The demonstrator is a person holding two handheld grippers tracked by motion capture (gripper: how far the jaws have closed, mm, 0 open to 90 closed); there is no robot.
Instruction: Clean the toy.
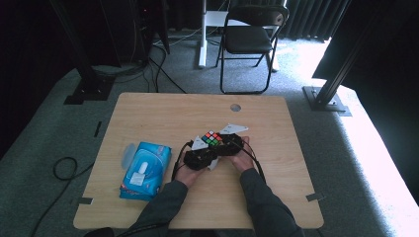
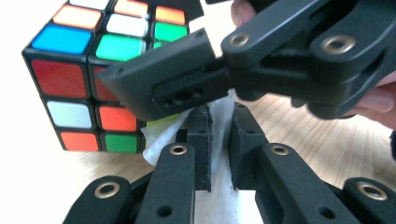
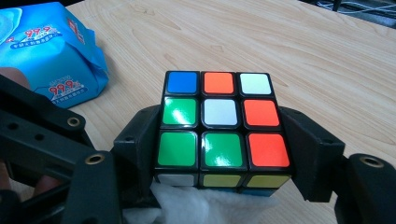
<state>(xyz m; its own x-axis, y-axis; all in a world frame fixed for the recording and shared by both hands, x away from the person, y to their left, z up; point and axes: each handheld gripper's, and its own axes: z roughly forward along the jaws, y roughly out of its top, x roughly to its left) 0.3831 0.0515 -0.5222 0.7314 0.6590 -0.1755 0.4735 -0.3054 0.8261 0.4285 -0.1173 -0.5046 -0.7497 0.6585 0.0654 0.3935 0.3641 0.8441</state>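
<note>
A scrambled Rubik's cube (image 3: 218, 122) sits clamped between the jaws of my right gripper (image 3: 219, 140), one pad pressing on each side of it. In the high view the cube (image 1: 212, 138) is held just above the middle of the table, with the right gripper (image 1: 228, 144) to its right. My left gripper (image 2: 218, 116) is shut on a white wipe (image 2: 219, 156), which bunches up against the cube's (image 2: 84, 74) lower side. The wipe (image 3: 187, 205) also shows under the cube's near face. My left gripper (image 1: 200, 158) is close beside the right one.
A blue pack of wet wipes (image 1: 146, 170) lies on the wooden table (image 1: 163, 113) to the left of the hands. A round cable hole (image 1: 235, 107) lies near the far edge. A folding chair (image 1: 249, 39) stands beyond the table.
</note>
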